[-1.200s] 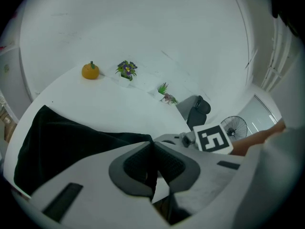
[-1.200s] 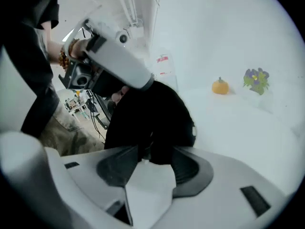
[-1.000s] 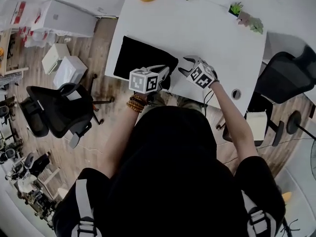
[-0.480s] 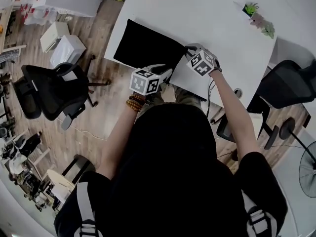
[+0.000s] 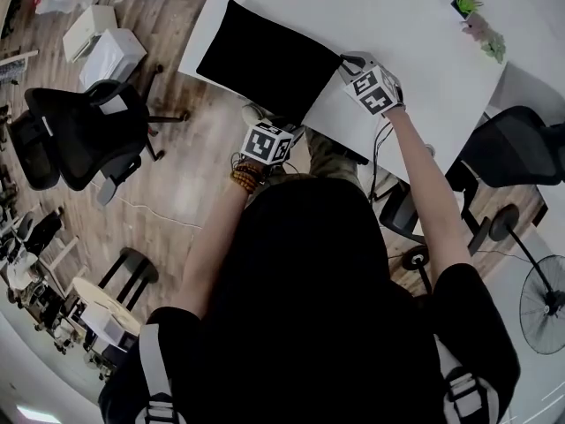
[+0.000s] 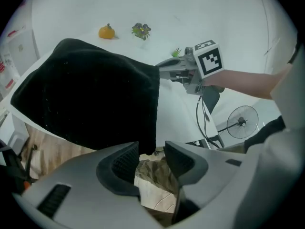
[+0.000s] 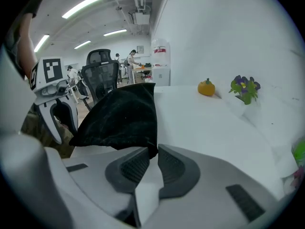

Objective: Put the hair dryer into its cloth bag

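The black cloth bag (image 5: 265, 58) lies flat on the white table (image 5: 415, 42), with its near corner hanging over the front edge. My right gripper (image 5: 347, 61) is shut on the bag's right corner (image 7: 148, 147), and the cloth is pinched between its pads. My left gripper (image 5: 294, 132) is below the table's front edge. Its jaws have just been opening and now stand apart. The bag's hanging corner (image 6: 147, 147) is just past their tips and the pads do not press it. No hair dryer shows in any view.
An orange pumpkin-shaped ornament (image 7: 206, 88) and a small flowering plant (image 7: 244, 88) stand at the table's far side. A black office chair (image 5: 79, 135) is to the left on the wooden floor, another chair (image 5: 521, 148) and a fan (image 5: 547, 300) to the right.
The left gripper has dropped from the bag's near edge to below the table edge and its jaws have opened. The right gripper's spread jaws have closed on the bag's corner.
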Available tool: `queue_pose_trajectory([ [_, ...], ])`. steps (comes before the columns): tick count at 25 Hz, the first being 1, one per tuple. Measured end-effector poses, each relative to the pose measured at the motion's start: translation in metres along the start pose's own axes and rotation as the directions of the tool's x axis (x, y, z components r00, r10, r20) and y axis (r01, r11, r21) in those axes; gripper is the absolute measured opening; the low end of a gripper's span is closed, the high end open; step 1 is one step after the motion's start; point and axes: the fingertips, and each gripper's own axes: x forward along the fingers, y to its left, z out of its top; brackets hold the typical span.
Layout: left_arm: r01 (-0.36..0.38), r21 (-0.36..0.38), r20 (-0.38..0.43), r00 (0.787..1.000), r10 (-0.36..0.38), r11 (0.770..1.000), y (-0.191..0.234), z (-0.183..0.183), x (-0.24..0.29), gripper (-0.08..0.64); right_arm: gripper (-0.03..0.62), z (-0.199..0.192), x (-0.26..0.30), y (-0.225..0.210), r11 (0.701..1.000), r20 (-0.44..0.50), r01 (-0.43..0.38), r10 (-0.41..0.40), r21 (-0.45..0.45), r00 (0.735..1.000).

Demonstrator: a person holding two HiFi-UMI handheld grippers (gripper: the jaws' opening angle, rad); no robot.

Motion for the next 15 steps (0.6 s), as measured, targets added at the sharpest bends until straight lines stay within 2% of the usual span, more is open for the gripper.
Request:
queue_pose_trajectory([
  [5, -0.105, 0.004, 0.002, 0.994, 0.105, 0.994, 0.013, 0.003, 0.014, 0.167, 0.061, -0.011, -0.003, -0.008, 0.999, -0.022, 0.032, -0.032, 0.024, 0.999],
  [9, -0.137, 0.052, -0.013, 0.990, 0.138, 0.989, 0.008, 0.003, 0.013, 0.175, 0.060, -0.010, -0.010, -0.008, 0.999, 0.040, -0.003, 0.001, 0.037, 0.999],
  [12, -0.168, 0.086, 0.003, 0.986, 0.169, 0.982, 0.007, 0.007, 0.009, 0.196, 0.094, -0.007, -0.010, -0.004, 0.998, 0.033, -0.042, 0.043, -0.044, 0.999],
  [15, -0.206, 0.095, 0.007, 0.978, 0.206, 0.974, 0.016, 0.012, 0.011, 0.202, 0.152, -0.011, 0.003, 0.001, 0.987, -0.032, -0.083, 0.079, -0.139, 0.996],
])
